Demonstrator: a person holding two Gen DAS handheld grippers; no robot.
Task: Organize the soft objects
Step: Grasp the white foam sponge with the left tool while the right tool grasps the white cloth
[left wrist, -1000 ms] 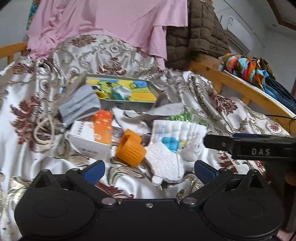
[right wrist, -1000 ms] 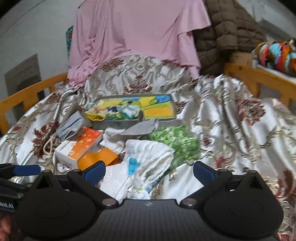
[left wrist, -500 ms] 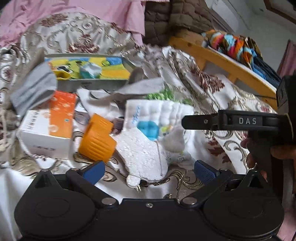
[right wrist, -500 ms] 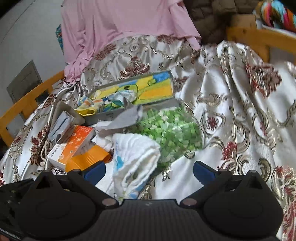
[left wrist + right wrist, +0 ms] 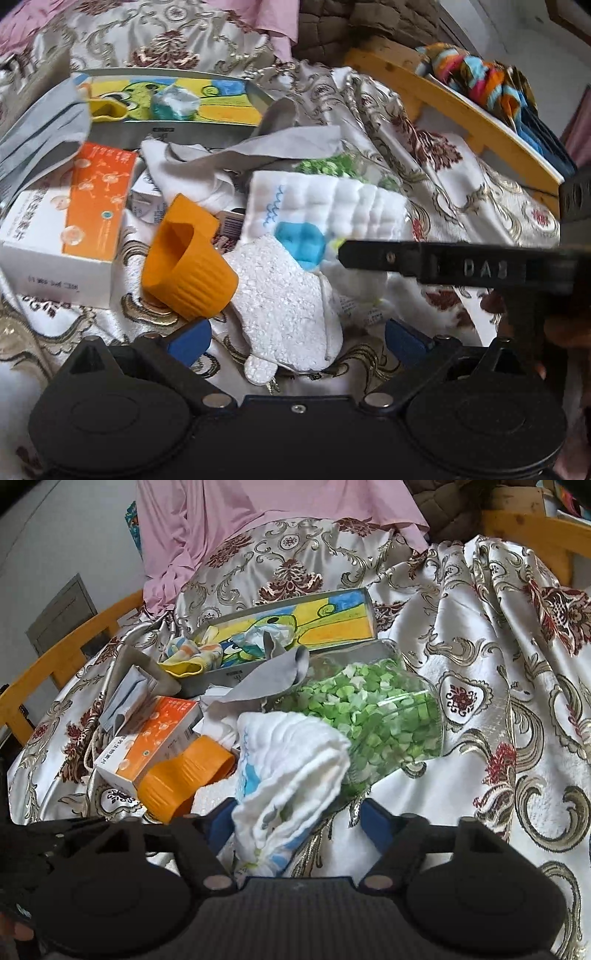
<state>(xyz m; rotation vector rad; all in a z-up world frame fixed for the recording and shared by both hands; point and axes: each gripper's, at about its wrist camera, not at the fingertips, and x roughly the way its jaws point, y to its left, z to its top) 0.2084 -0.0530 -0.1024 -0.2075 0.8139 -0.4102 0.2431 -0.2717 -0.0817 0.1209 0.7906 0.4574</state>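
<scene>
A white quilted cloth (image 5: 291, 764) with a blue patch lies folded on the pile, leaning on a clear jar of green pieces (image 5: 373, 716). My right gripper (image 5: 295, 825) straddles the cloth's near end. Its jaws are closing, and the blue pads do not clearly press the fabric. In the left wrist view the same cloth (image 5: 332, 206) lies under one black finger (image 5: 443, 262) of the right gripper. My left gripper (image 5: 295, 341) is open over a white fluffy mitt (image 5: 284, 306), beside an orange ribbed cup (image 5: 188, 258) lying on its side.
A tin box with a colourful picture (image 5: 295, 627) holds small cloths at the back. An orange-and-white carton (image 5: 74, 221), a grey mask (image 5: 40, 133) and a grey cloth (image 5: 273, 675) crowd the pile. A wooden rail (image 5: 461, 107) runs at right, a pink garment (image 5: 240, 524) behind.
Both grippers have come down and closer to the pile. The right gripper's pads have narrowed around the white quilted cloth. The left gripper now hangs over the fluffy mitt.
</scene>
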